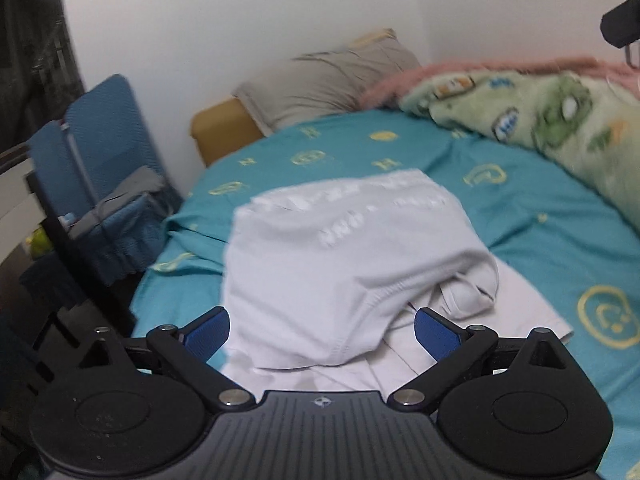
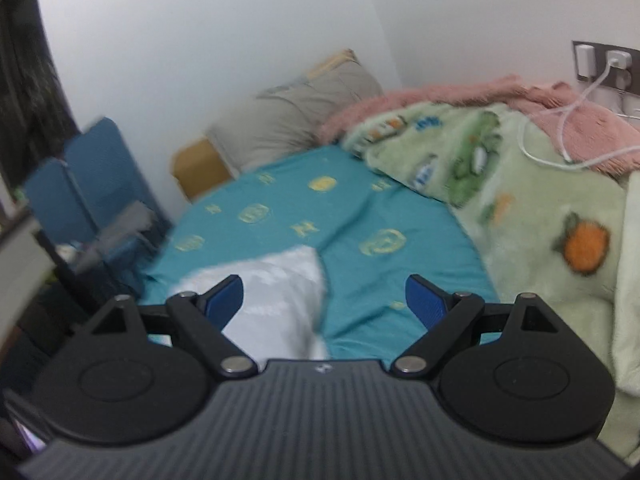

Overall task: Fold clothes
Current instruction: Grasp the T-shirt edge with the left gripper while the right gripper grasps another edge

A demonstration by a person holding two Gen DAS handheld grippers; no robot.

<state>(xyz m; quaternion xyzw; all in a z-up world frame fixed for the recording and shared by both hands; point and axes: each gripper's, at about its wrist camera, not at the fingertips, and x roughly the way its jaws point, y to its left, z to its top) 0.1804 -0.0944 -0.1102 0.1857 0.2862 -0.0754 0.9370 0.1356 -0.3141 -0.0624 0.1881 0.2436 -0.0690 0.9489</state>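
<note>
The white garment [image 1: 340, 264] lies partly folded on the bed [image 1: 540, 240]. Both the left hand-held gripper [image 1: 322, 330] and the right hand-held gripper [image 2: 324, 300] gape wide, holding nothing. Best pinch the loose near hem at both corners, then lift evenly for a square fold.

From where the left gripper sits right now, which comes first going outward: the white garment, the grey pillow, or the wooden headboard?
Judged from the left wrist view, outward from the left gripper:
1. White garment, right between the open fingers, on the teal sheet.
2 and 3. Grey pillow and wooden headboard, both at the far end; too close to rank.
</note>
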